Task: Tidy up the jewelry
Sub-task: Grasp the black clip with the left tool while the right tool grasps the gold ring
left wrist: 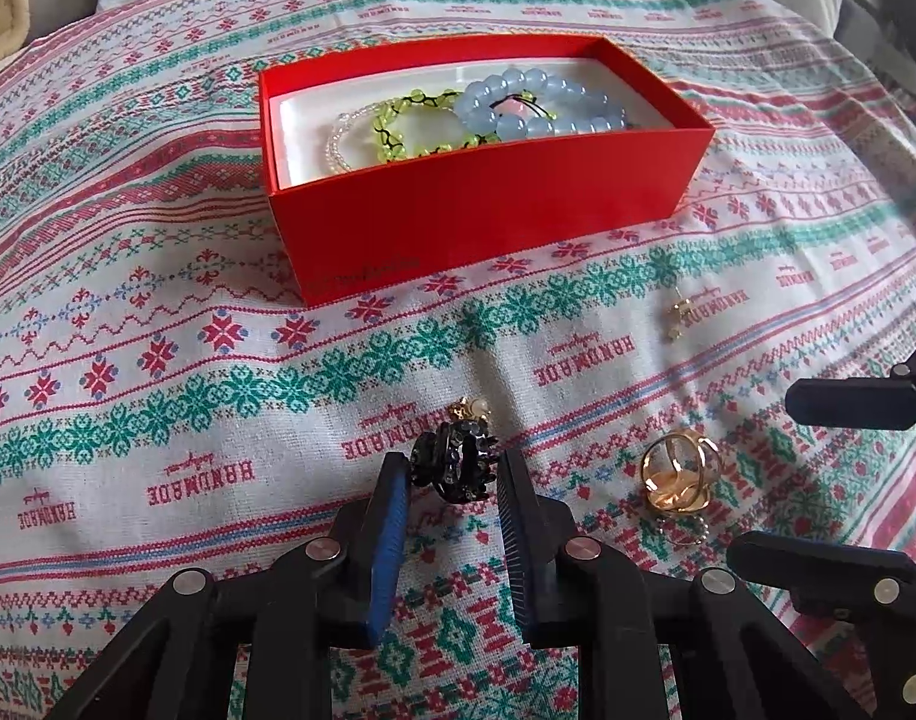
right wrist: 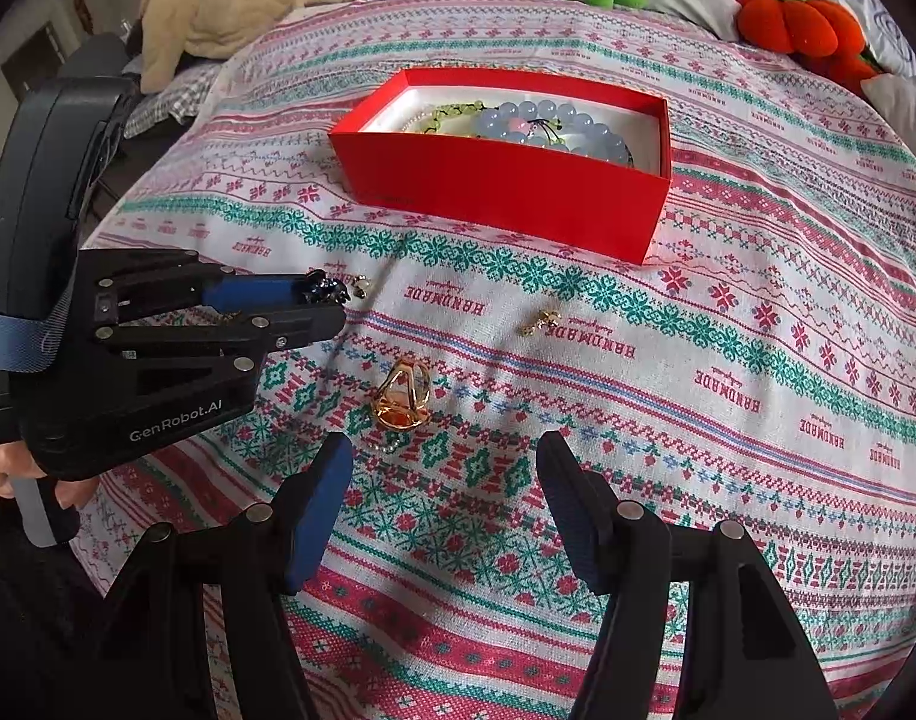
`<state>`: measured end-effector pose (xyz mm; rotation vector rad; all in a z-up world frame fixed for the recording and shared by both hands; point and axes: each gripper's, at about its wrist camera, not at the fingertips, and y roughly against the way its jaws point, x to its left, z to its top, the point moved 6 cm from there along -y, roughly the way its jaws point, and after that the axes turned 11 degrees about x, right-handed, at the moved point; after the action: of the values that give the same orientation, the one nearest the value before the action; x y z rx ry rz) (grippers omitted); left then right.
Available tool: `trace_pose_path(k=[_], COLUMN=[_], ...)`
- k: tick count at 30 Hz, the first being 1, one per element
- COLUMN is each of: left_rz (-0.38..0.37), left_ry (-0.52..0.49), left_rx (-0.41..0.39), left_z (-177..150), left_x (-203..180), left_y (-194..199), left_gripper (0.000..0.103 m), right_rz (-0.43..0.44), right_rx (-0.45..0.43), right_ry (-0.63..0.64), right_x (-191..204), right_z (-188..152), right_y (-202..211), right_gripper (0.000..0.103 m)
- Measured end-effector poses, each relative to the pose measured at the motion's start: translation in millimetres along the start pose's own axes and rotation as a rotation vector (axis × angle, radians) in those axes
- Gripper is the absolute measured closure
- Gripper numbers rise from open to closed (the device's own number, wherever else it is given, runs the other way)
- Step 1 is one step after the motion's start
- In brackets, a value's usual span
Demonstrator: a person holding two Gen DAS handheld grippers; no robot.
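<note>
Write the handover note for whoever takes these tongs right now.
Left tongs: closed on the black ring, ring at the cloth.
Right tongs: open, empty, above the cloth near the gold ring.
Red box: holds the blue bracelet, green bracelet and a clear bead strand.
Done: bracelets boxed.
Left: box the black ring, the gold ring, the gold earring, a small gold piece behind the black ring and a tiny beaded piece by the gold ring.

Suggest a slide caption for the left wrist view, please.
Left gripper jaws close on a black ring, red box of bracelets beyond.
</note>
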<state>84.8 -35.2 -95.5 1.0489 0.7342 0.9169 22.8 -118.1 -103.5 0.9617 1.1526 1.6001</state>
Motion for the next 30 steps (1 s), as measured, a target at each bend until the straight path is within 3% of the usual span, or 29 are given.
trace_pose_path(k=[8,21,30], left_rz=[0.009,0.008,-0.001], left_ry=[0.038,0.052,0.083], left_rx=[-0.008,0.005,0.000], left_z=[-4,-8,-6], left_x=[15,22,29], left_y=[9,11,18], left_gripper=[0.079,0.079,0.079], right_rz=[0.016,0.148,0.136], right_rx=[0.010,0.093,0.085], right_ry=[0.009,-0.092,-0.095], right_x=[9,11,13], right_z=[10,27,32], right_y=[-5,-23,-17], right_gripper=[0.037,0.085,0.086])
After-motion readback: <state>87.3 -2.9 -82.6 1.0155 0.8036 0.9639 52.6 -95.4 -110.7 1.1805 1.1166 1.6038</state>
